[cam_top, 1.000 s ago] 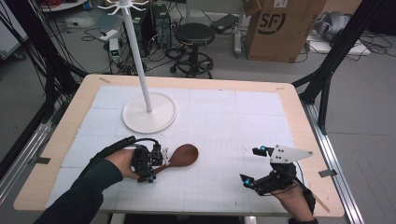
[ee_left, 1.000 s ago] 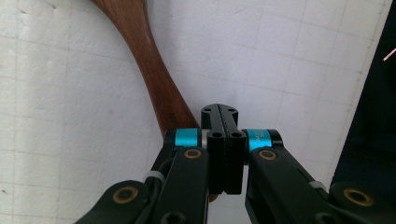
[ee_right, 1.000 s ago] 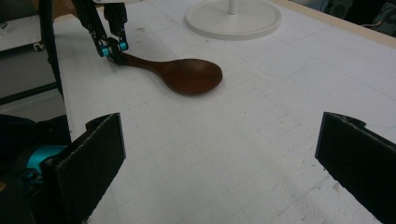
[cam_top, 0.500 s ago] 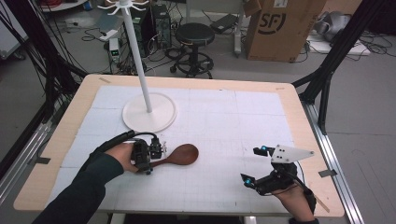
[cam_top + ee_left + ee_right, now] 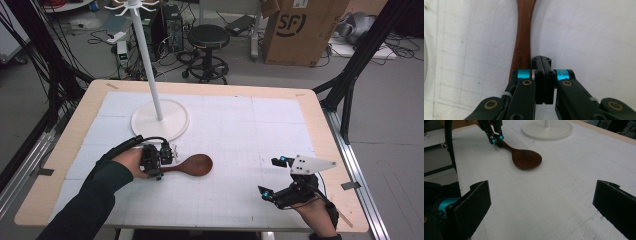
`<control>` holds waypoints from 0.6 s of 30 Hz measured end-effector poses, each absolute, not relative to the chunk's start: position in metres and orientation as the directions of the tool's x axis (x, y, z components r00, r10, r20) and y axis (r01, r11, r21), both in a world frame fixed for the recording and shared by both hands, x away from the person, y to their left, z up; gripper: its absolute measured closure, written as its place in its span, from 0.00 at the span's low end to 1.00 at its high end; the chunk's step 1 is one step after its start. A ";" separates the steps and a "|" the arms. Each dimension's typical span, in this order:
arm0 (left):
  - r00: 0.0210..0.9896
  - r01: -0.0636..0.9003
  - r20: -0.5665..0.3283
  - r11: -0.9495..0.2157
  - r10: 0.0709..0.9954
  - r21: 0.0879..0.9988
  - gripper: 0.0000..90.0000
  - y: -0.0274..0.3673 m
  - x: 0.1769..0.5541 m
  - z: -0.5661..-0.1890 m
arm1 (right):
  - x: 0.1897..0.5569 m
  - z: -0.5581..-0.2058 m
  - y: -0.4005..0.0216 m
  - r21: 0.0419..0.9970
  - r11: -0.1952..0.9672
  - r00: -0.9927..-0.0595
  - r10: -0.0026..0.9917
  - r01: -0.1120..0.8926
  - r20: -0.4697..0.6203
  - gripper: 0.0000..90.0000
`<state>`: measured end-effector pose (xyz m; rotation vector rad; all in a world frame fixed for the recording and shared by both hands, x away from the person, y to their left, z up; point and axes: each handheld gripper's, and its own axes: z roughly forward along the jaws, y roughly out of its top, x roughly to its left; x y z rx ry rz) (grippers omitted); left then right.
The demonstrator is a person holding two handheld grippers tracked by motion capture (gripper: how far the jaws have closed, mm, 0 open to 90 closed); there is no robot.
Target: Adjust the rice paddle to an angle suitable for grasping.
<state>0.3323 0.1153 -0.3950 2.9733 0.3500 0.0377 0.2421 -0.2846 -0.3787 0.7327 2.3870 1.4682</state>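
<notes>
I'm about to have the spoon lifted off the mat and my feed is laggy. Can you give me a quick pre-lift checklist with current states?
1. Left tongs at the wooden spoon handle: ok, seen in the high view.
2. Left tongs closed: ok. In the left gripper view the tips meet.
3. Handle actually between the tips: not ok. There the handle runs past the left side of the closed tips.
4. Spoon flat on the white mat: ok.
5. Right tongs open and apart from the spoon: ok.
6. White stand base apart from the spoon: ok.
</notes>
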 end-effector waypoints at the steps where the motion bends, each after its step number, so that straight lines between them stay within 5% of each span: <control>1: 0.975 0.217 0.012 -0.964 0.221 0.156 1.00 0.115 0.333 -0.391 | 0.242 -0.379 -0.284 0.883 0.368 -0.842 0.537 0.291 0.054 0.00; 4: 0.976 0.206 0.027 -0.961 0.215 0.187 0.98 0.112 0.334 -0.381 | 0.243 -0.379 -0.283 0.883 0.372 -0.846 0.532 0.286 0.049 0.00; 5: 0.976 0.204 0.036 -0.959 0.215 0.195 0.88 0.111 0.335 -0.378 | 0.243 -0.379 -0.282 0.881 0.375 -0.847 0.530 0.287 0.050 0.00; 6: 0.976 0.204 0.038 -0.959 0.215 0.195 0.88 0.109 0.336 -0.377 | 0.243 -0.379 -0.282 0.881 0.375 -0.847 0.530 0.287 0.050 0.00; 18: 0.973 0.227 0.006 -0.967 0.229 0.119 0.64 0.093 0.353 -0.387 | 0.244 -0.380 -0.284 0.880 0.375 -0.846 0.531 0.292 0.055 0.00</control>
